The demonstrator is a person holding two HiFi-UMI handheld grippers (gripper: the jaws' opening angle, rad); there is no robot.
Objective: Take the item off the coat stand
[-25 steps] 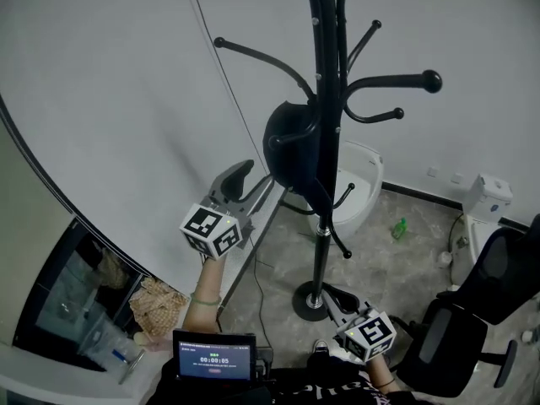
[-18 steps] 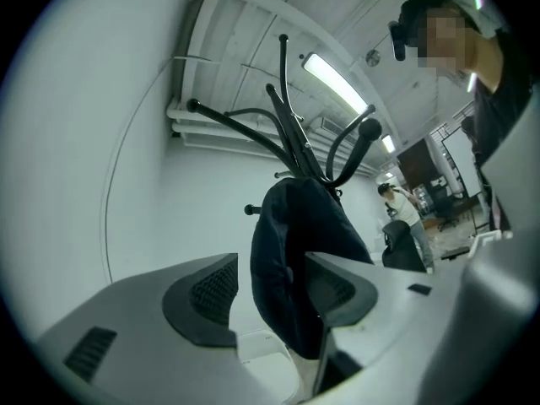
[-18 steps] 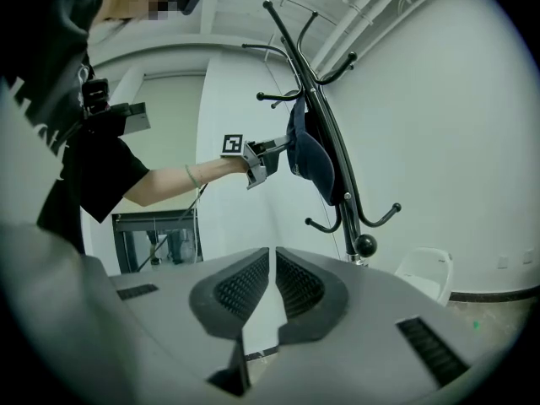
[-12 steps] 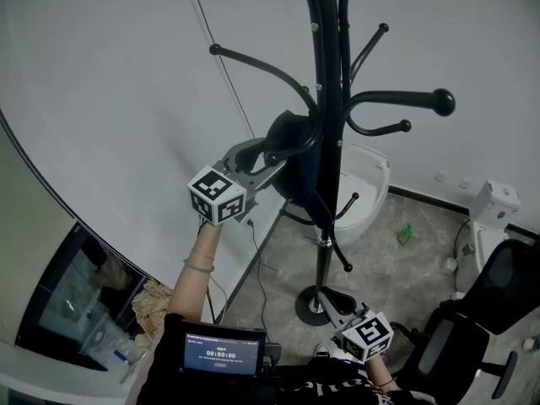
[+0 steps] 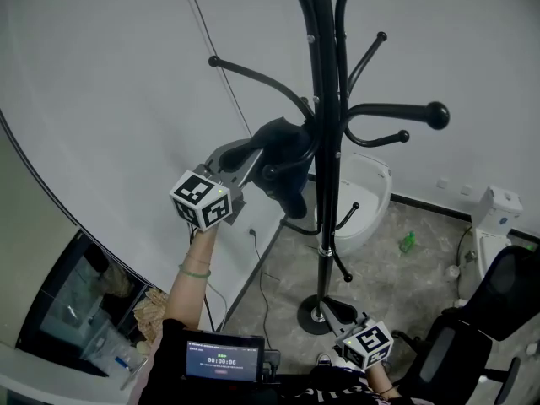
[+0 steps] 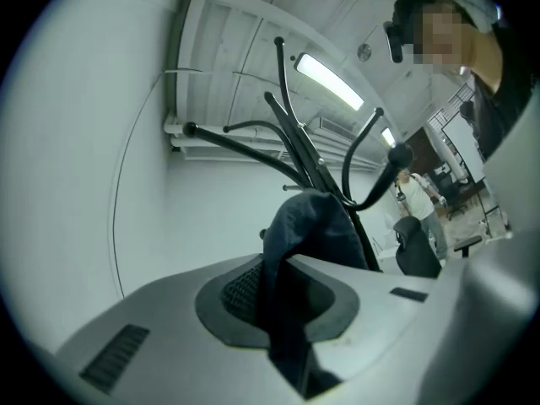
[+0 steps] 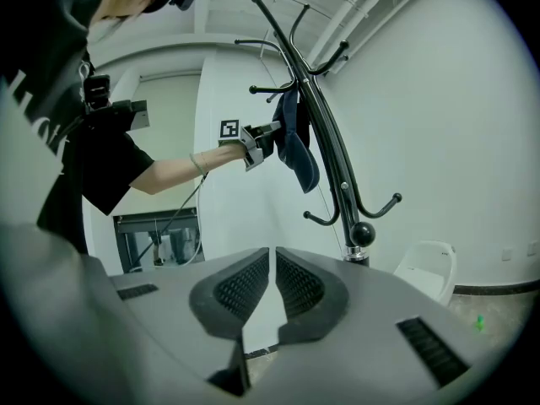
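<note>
Though cap [image 5: 285,142] sits between left gripper [image 5: 256,156] jaws, hook carrying it hidden behind cloth; cannot tell if it's off hook. Coat stand [image 5: 326,184] top cut off at frame edge. My left jaws closing, pads pinching cap's dark cloth. Right gripper [image 5: 327,308] low by stand base, jaws nearly together, nothing between. Second ago: left gripper below cap, jaws wide; now raised onto it, cap bunched leftward.
</note>
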